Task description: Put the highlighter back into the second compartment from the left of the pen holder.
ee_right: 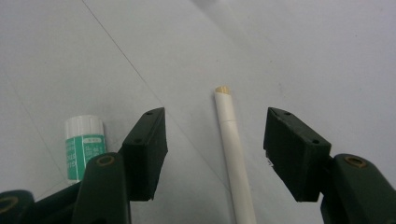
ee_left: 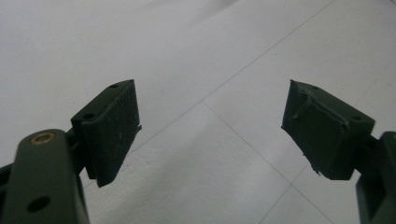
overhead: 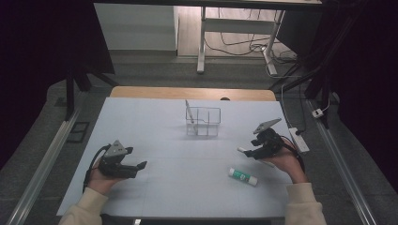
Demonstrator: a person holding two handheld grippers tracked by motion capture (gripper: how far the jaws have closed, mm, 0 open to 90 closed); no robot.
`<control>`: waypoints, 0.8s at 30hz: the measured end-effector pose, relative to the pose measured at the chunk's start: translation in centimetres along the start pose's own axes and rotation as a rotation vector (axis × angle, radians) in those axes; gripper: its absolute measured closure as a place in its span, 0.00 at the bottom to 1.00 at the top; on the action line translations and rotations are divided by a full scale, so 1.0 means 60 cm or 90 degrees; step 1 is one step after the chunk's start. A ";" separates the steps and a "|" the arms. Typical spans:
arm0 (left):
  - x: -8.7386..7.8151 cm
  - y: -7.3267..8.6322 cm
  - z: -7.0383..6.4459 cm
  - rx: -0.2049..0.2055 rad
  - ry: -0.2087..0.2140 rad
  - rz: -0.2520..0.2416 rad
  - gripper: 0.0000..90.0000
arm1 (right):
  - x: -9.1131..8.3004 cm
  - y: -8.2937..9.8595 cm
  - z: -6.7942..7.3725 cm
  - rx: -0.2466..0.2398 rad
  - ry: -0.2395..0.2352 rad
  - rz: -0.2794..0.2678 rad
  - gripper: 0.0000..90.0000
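Observation:
My right gripper (overhead: 249, 152) (ee_right: 215, 149) is open at the right of the white mat, its jaws on either side of a white pen (ee_right: 236, 158) (overhead: 241, 150) that lies flat on the mat and is not gripped. A green-and-white glue stick (overhead: 243, 176) (ee_right: 84, 144) lies just in front of that hand. My left gripper (overhead: 138, 167) (ee_left: 210, 135) is open low over the left of the mat, nothing between its jaws. A wire holder (overhead: 203, 121) stands at mid-back with a white pen (overhead: 189, 112) leaning in its left compartment.
The white mat (overhead: 155, 140) covers the table, with a wooden edge (overhead: 192, 93) at the back. A power strip (overhead: 299, 139) and cables lie beside the table's right side. Desk legs and cables stand on the floor beyond.

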State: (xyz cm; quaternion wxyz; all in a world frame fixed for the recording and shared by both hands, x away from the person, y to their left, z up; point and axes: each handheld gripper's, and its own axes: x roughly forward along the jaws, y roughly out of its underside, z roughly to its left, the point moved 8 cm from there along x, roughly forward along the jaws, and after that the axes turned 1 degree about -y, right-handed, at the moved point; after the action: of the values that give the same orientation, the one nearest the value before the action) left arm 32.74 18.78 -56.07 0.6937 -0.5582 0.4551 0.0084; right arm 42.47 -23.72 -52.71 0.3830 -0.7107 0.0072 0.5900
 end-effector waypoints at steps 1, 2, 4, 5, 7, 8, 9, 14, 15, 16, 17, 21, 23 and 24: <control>0.000 0.000 0.000 0.001 0.000 0.000 0.21 | 0.002 0.000 0.000 -0.001 0.000 0.002 0.43; 0.000 0.000 0.000 0.001 0.001 0.000 0.21 | 0.005 0.000 -0.001 -0.001 0.000 0.005 0.43; 0.000 0.000 -0.001 0.001 0.001 0.000 0.21 | 0.010 0.000 -0.002 -0.002 0.001 0.013 0.43; 0.000 0.000 -0.001 0.001 0.001 0.000 0.21 | 0.013 0.000 -0.003 -0.003 0.003 0.016 0.43; -0.001 0.000 0.000 0.001 0.000 0.000 0.21 | 0.019 0.000 -0.005 -0.002 0.005 0.020 0.43; -0.001 0.000 0.000 0.001 0.000 -0.001 0.21 | 0.021 0.001 -0.006 -0.003 0.008 0.024 0.43; -0.001 0.000 0.000 0.000 0.000 -0.001 0.21 | 0.024 0.001 -0.007 -0.003 0.009 0.027 0.43; -0.001 0.000 -0.001 0.002 -0.001 0.000 0.21 | 0.037 0.004 -0.014 -0.001 0.014 0.044 0.43; -0.001 0.001 -0.001 0.003 0.000 0.001 0.21 | 0.039 0.004 -0.015 0.000 0.015 0.048 0.43; -0.001 0.001 -0.001 0.004 0.000 0.001 0.21 | 0.043 0.005 -0.015 -0.002 0.016 0.052 0.43; -0.001 0.001 -0.001 0.004 0.000 0.001 0.21 | 0.045 0.006 -0.015 0.002 0.017 0.059 0.43; -0.001 0.001 -0.001 0.002 0.000 -0.001 0.21 | 0.053 0.009 -0.016 -0.006 0.021 0.072 0.43; -0.001 0.001 0.000 0.002 0.000 0.000 0.21 | 0.055 0.009 -0.016 -0.004 0.023 0.075 0.44; 0.000 0.001 0.000 0.002 0.000 0.000 0.21 | 0.055 0.010 -0.017 -0.005 0.023 0.076 0.45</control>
State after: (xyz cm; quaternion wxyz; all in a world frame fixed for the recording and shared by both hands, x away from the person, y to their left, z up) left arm 32.70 18.80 -56.08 0.6947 -0.5572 0.4549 0.0079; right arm 44.03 -23.23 -55.81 0.3444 -0.7207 0.0542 0.5992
